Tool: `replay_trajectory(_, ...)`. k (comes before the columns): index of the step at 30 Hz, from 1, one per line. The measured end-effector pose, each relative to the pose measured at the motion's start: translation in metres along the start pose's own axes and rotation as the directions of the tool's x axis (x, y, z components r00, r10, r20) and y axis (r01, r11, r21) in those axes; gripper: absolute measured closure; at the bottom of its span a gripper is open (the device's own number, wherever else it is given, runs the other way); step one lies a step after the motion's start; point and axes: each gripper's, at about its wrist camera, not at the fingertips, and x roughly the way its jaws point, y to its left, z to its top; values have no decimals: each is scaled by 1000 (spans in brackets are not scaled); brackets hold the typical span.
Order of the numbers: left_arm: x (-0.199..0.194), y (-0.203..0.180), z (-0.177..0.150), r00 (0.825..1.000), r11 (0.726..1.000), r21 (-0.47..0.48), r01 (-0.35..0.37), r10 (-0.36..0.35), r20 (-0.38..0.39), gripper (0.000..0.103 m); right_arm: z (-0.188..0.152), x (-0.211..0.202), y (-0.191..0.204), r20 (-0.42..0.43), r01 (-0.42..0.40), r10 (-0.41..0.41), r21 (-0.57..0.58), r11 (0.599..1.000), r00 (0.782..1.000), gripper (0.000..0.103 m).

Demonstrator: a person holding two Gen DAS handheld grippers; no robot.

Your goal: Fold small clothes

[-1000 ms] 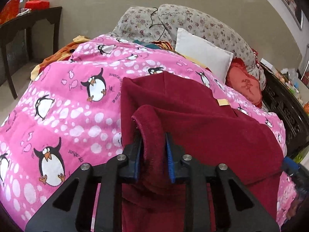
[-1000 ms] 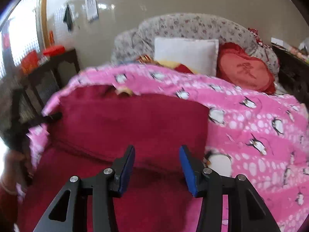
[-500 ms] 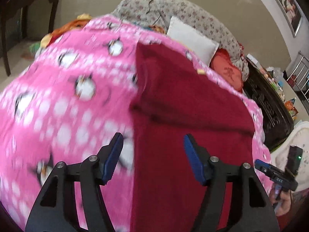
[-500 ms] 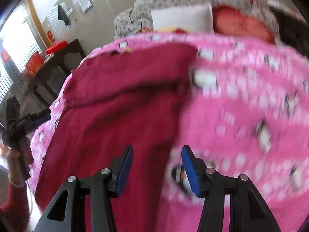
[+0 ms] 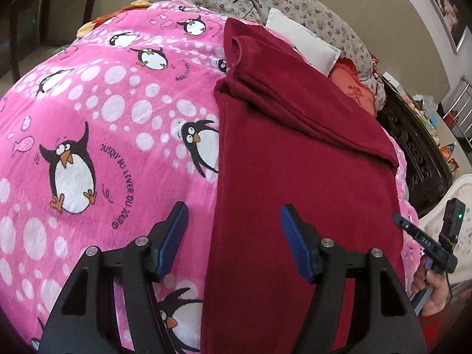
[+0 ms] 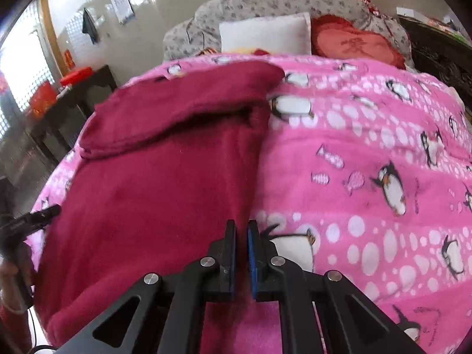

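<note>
A dark red garment (image 5: 295, 159) lies flat on the pink penguin blanket (image 5: 88, 112), its far part folded back over itself. My left gripper (image 5: 233, 236) is open and empty, hovering over the garment's near left edge. In the right wrist view the same garment (image 6: 153, 177) fills the left half. My right gripper (image 6: 242, 236) is shut on the garment's near right edge, with red cloth between the pads.
A white pillow (image 6: 265, 34), a red cushion (image 6: 354, 44) and a floral bolster (image 5: 309, 11) lie at the bed's head. A dark carved bed frame (image 5: 419, 159) runs along the right. A dark table (image 6: 76, 94) stands left of the bed.
My left gripper let go of the folded sleeve, opened and pulled back to the near left edge. My right gripper moved to the near right edge and shut on it.
</note>
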Motion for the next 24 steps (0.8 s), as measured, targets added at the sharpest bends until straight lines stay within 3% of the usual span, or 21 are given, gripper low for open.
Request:
replay_trajectory(2,-5,-1,-3,1000,1000,-11,11,-11,-14,38,-4,-13,-3,29,-62,61,53,997,998,93)
replay_trajectory(5,-17,2,-12,998,999,-17,40,-41,-41,38,-21,-40,-8,9,-158,158,77,984,987,53)
replay_trajectory(12,-40,11,-43,995,998,-13,68,-69,-75,38,-88,-64,-4,-109,-255,263,85,963,959,52)
replay_trajectory(13,-40,12,-46,995,998,-10,68,-68,-72,38,-93,-61,-2,-111,-260,270,92,961,957,52)
replay_trajectory(14,-40,11,-47,995,998,-4,66,-66,-68,38,-99,-61,2,-78,-251,257,72,965,963,68)
replay_trajectory(15,-40,10,-48,996,998,2,60,-59,-63,38,-99,-61,6,-60,-232,234,44,972,970,96)
replay_trajectory(19,-46,6,-50,995,998,-19,61,-62,-74,38,-98,-80,24,-4,-183,183,-72,981,983,96)
replay_trajectory(24,-58,10,-65,994,998,-19,66,-68,-86,38,-97,-85,3,-7,-124,124,-27,992,992,96)
